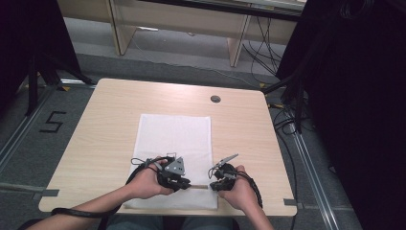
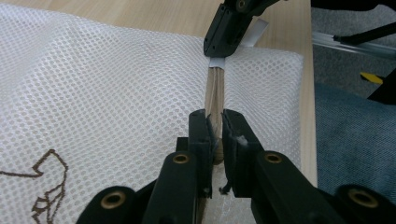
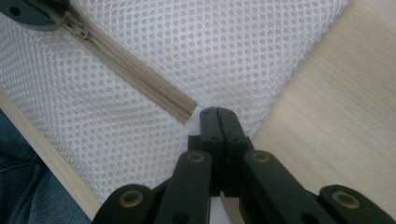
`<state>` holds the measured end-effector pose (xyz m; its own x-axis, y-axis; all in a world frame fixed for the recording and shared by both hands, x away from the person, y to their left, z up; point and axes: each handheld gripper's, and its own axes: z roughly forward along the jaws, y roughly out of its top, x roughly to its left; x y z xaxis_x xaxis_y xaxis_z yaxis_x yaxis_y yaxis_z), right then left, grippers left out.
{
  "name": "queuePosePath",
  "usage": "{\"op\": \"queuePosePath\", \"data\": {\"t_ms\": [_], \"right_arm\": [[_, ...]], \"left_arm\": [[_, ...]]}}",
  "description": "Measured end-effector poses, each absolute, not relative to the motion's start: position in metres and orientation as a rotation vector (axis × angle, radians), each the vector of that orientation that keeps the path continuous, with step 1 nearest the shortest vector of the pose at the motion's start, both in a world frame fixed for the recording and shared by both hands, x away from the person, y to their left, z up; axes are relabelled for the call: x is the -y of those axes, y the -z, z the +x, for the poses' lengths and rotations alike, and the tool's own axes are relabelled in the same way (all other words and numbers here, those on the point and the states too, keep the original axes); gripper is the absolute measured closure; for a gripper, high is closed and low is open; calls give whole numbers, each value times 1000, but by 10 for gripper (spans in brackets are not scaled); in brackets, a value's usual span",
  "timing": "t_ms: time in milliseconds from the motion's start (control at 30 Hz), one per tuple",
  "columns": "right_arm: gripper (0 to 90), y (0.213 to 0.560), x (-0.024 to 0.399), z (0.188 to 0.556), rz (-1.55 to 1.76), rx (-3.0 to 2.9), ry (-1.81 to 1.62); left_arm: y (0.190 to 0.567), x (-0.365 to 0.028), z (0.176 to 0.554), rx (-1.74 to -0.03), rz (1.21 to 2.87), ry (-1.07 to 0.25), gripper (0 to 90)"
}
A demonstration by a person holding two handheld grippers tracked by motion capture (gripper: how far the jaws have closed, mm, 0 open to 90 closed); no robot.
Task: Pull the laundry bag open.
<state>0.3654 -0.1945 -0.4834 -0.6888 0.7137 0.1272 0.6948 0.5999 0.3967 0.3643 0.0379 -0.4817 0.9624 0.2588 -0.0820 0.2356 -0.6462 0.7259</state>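
Two hand-held grippers, left (image 2: 214,128) and right (image 3: 218,122), pinch a mesh bag's (image 1: 173,134) zipper (image 2: 215,91) on the wooden table (image 1: 110,110).

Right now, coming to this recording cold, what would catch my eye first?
A white mesh bag lies flat on the wooden table, its near edge at the person's side. Both claws meet at its tan zipper: the left claw pinches the zipper's slider end, while the right claw is clamped on the bag's fabric just past the zipper's end.

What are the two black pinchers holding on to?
The left gripper pinches the mesh bag's tan zipper, probably its slider. The right gripper pinches the bag's edge at the zipper's end.
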Motion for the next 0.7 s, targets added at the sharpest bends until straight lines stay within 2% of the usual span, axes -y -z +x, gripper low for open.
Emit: {"op": "queuePosePath", "data": {"t_ms": [700], "right_arm": [[900, 483, 194, 365, 1213, -2770, -657]], "left_arm": [[482, -46, 363, -341, 2303, -32, 822]]}}
